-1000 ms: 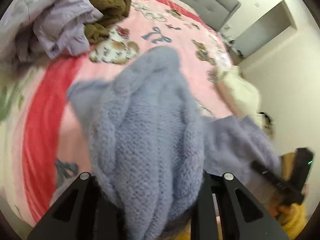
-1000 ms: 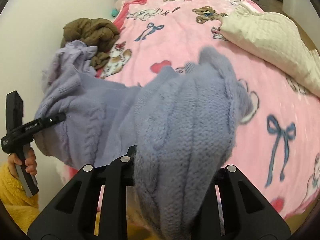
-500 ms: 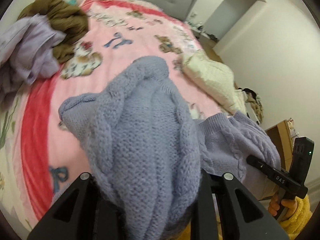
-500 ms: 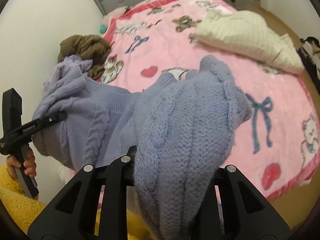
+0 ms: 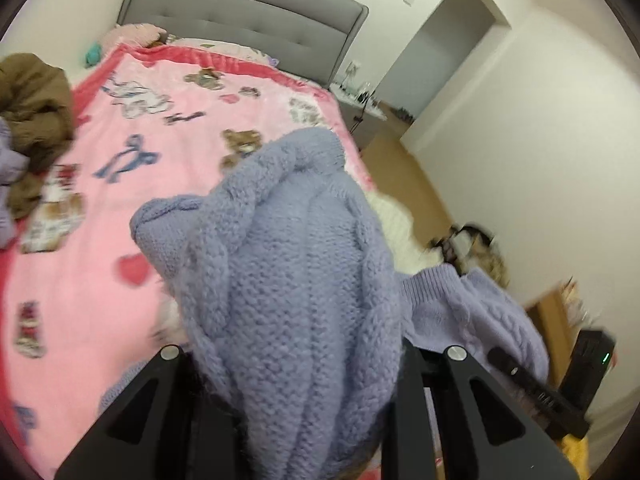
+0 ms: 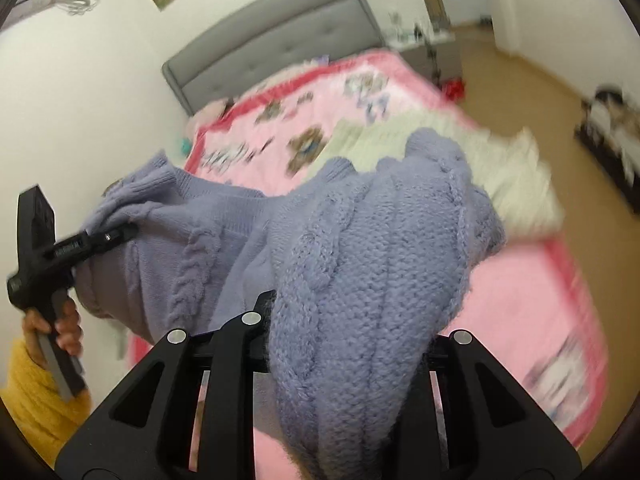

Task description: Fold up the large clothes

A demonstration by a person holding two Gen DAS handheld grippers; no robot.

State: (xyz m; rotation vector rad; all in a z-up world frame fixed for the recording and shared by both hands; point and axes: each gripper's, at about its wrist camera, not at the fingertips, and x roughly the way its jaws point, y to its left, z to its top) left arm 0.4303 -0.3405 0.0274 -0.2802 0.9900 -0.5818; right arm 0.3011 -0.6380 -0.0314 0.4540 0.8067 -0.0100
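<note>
Pink printed bedspread point(image 5: 92, 280), grey headboard point(image 5: 248, 20), white walls point(image 5: 540, 140).

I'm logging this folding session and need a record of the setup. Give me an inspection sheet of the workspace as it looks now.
Surface: bed under a pink blanket printed with bears and bows.
Job's things: lavender sweater, bunched, held up over the bed between both grippers.
Clutter: brown garment and another lavender piece at the blanket's left edge; cream knit on the right side.
Grippers: left gripper and right gripper each shut on the sweater.
Cables: one hangs on the wall above the headboard.
Surroundings: grey headboard, white walls, wood floor, nightstand, doorway; picture blurred.
</note>
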